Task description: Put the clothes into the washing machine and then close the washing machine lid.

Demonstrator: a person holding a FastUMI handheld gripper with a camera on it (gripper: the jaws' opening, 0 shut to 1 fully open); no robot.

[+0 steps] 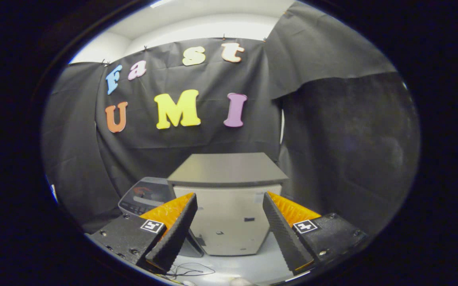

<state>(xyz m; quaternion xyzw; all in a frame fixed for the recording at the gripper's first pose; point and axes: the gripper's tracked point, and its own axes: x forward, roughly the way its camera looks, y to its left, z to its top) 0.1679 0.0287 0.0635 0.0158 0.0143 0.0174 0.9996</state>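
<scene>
My gripper (229,198) is open, its two black fingers with orange backs spread wide and nothing between them. Just ahead of them stands a white box-shaped unit (229,226) with a flat grey top (227,169) lying level and closed. Left of it, partly hidden behind my left finger (175,228), sits a grey appliance with a dark sloping control panel (145,196). I cannot tell which of the two is the washing machine.
Both units stand on a white surface (253,266). A thin black cable (191,272) lies on it near my left fingertip. Black cloth walls close in behind and on the right (344,151).
</scene>
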